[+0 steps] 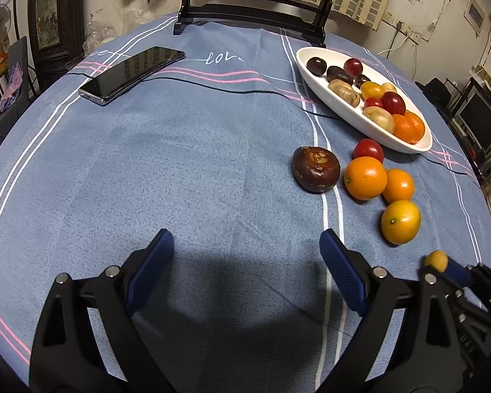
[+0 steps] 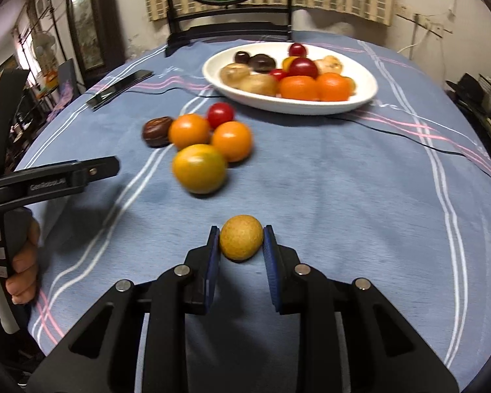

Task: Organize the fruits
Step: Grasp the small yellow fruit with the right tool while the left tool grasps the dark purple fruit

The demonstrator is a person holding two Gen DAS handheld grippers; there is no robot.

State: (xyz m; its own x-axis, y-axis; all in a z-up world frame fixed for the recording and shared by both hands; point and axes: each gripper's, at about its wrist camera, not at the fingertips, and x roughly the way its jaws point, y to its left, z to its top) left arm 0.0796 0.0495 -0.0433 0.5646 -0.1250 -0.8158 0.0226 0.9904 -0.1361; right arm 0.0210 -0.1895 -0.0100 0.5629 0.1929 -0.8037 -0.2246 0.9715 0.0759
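Note:
My right gripper (image 2: 241, 240) is shut on a small tan round fruit (image 2: 241, 237), held just above the blue tablecloth; the fruit also shows in the left wrist view (image 1: 436, 260). My left gripper (image 1: 247, 249) is open and empty over bare cloth. Loose on the cloth lie a dark brown fruit (image 1: 316, 169), a red tomato (image 1: 368, 150) and three oranges (image 1: 365, 177) (image 1: 398, 185) (image 1: 401, 221). A white oval dish (image 1: 327, 93) at the back right holds several fruits; it also shows in the right wrist view (image 2: 212, 68).
A black phone (image 1: 131, 73) lies at the back left with a thin black cable across the cloth. A dark wooden stand (image 1: 252, 16) with a round panel stands at the table's far edge. The left gripper's body (image 2: 52, 177) and a hand show left.

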